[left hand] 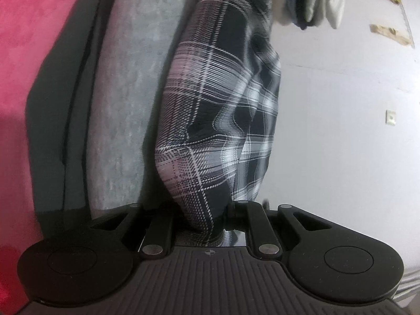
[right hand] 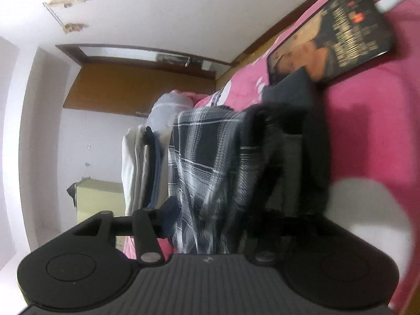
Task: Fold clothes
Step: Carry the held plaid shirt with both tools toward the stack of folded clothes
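The plaid garment (left hand: 218, 110) is hanging bunched above the pink bedspread (left hand: 26, 39), its long axis running straight away from the left gripper (left hand: 204, 225) — that one is pinching a gathered end, jaws nearly together. In the right wrist view the same cloth (right hand: 204, 162) is draping between the right gripper's (right hand: 207, 225) widely spread jaws, which aren't pressing it. Left hand is carrying the cloth; right looks nearest the free edge for the next grab. Folded stack (right hand: 147, 165) is sitting just beside.
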### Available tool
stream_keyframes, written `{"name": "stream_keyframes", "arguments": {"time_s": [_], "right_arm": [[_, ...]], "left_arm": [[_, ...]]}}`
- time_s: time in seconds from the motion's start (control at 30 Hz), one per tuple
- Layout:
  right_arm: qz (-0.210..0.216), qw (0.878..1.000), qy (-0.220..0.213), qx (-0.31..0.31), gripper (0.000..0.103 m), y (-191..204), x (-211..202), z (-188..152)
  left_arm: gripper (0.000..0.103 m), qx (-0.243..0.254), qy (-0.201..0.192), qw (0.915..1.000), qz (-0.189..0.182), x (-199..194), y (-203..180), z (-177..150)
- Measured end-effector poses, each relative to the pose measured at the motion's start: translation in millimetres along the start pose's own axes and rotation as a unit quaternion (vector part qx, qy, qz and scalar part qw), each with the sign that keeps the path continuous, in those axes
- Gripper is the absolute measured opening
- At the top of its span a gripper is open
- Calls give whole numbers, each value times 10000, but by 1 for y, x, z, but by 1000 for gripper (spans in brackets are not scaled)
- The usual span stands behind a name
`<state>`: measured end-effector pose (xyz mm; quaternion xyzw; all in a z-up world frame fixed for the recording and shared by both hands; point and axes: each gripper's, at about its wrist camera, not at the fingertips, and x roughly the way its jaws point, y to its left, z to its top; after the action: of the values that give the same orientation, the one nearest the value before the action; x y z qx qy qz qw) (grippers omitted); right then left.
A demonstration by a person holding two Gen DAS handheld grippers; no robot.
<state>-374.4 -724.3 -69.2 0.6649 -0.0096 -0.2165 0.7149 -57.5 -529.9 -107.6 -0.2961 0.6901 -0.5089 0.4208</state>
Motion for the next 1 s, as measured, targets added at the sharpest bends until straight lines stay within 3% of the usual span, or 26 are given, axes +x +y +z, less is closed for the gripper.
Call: {"name": "stream_keyframes", "arguments": {"time_s": [0.03, 0.07, 0.27, 0.37, 0.53, 0.77, 1.0], "right_arm": [[-103, 9999, -119, 3, 90, -1, -7, -2], [-173, 9996, -235, -26, 91, -1, -13, -6], [579, 9983, 20, 56, 91, 6, -28, -59], [952, 9940, 288, 463, 91, 6, -15, -86], [1199, 9844, 685, 1090, 91, 5, 19, -118], [1192, 9805, 426, 1506, 92, 5, 54, -129], [1324, 9774, -8, 1649, 96, 11, 73, -131]], "left_arm": [[13, -22, 19, 10000, -8, 0, 0, 1], [13, -68, 54, 10000, -20, -1, 0, 2], [19, -458, 269, 9985, -100, -4, 4, 11], [26, -571, 300, 9979, -105, -8, 0, 14], [26, -823, 320, 9961, -90, -14, -11, 20], [32, -1315, 263, 9909, -70, -17, -14, 19], [34, -1363, 283, 9901, -152, -19, -15, 20]]}}
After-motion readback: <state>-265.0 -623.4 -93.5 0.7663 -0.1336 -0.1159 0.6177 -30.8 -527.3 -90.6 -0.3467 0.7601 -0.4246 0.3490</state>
